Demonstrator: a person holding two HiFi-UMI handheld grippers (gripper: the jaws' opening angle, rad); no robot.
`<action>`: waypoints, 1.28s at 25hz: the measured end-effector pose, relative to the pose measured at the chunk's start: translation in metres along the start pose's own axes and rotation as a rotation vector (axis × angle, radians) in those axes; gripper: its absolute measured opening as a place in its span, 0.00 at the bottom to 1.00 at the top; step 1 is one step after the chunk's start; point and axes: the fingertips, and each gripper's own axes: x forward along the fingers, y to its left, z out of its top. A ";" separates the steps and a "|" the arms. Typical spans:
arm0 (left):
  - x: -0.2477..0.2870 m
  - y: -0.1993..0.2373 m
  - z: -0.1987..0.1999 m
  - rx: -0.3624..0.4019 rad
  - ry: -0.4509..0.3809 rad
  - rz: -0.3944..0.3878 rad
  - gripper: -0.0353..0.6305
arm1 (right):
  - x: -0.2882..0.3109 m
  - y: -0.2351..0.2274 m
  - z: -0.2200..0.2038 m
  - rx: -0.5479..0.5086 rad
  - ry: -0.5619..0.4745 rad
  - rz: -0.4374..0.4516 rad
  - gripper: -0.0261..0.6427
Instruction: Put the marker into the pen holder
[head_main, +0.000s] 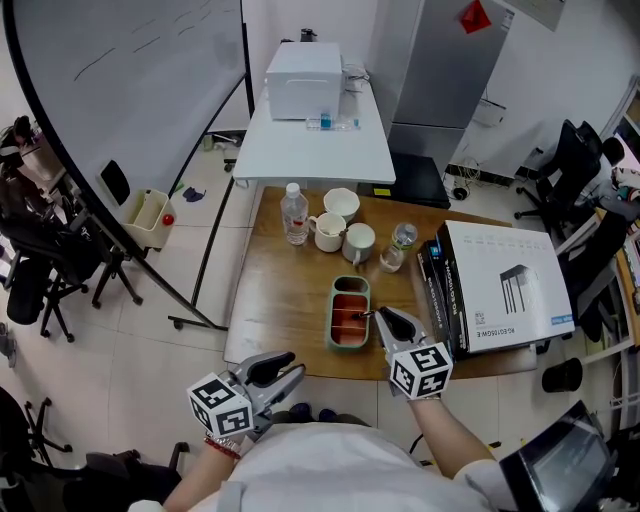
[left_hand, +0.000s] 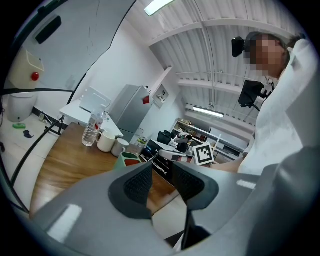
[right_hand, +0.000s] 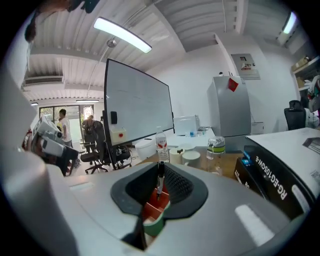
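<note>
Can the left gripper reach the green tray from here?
Probably yes: the left gripper is open and empty, with only tabletop between it and the green tray, though the right gripper, holding the marker, crowds that tray.

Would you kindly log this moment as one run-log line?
right tongs: shut on marker | marker: upright, over pen holder | left tongs: open, empty
</note>
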 end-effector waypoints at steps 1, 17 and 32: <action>0.000 0.000 0.000 0.000 0.001 0.000 0.24 | -0.006 0.003 0.006 0.011 -0.010 0.008 0.08; 0.007 -0.008 -0.005 0.001 0.030 -0.023 0.24 | -0.005 0.029 -0.036 0.128 0.012 0.011 0.08; 0.003 -0.005 -0.008 -0.005 0.020 -0.020 0.24 | 0.013 0.035 -0.082 -0.012 0.158 -0.011 0.22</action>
